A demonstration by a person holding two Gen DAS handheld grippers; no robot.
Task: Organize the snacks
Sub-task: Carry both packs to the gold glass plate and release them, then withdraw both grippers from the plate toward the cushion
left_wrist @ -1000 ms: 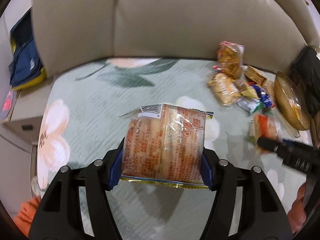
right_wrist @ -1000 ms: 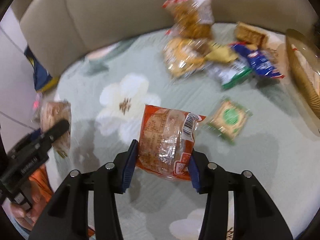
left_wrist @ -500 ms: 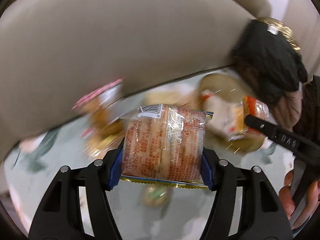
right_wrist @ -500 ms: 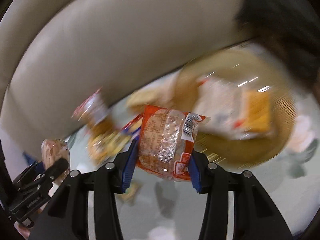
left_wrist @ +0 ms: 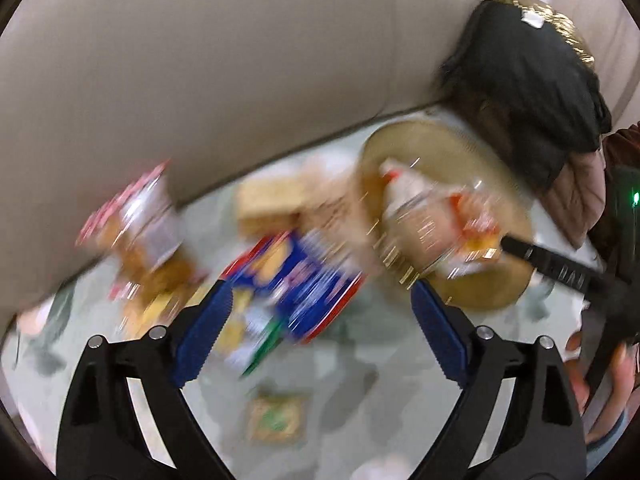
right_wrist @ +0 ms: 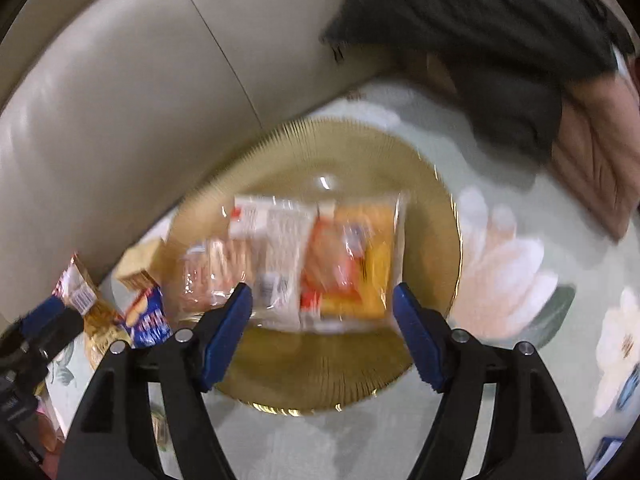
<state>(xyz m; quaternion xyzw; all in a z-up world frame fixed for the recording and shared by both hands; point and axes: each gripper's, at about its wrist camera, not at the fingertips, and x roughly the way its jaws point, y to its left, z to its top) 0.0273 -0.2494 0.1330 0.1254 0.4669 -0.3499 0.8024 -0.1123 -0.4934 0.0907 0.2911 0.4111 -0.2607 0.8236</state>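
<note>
A round gold plate (right_wrist: 360, 152) lies on the floral sofa cover and holds several snack packs (right_wrist: 312, 256). My right gripper (right_wrist: 322, 320) is open and empty, just above the plate's near side. In the left wrist view the plate (left_wrist: 432, 148) is at the right with blurred packs (left_wrist: 432, 216) on it. My left gripper (left_wrist: 318, 320) is open and empty over a blue snack pack (left_wrist: 300, 280) in the loose pile. The right gripper's finger (left_wrist: 552, 268) reaches over the plate.
Loose snacks lie left of the plate: a red-and-white bag (left_wrist: 136, 216), a tan cracker pack (left_wrist: 268, 204), a small green pack (left_wrist: 276, 420). The beige sofa back (left_wrist: 240, 60) rises behind. A dark garment (left_wrist: 532, 80) sits right of the plate.
Both grippers have opened and let go of their orange snack packs, which now lie on the gold plate. Both views are blurred from motion.
</note>
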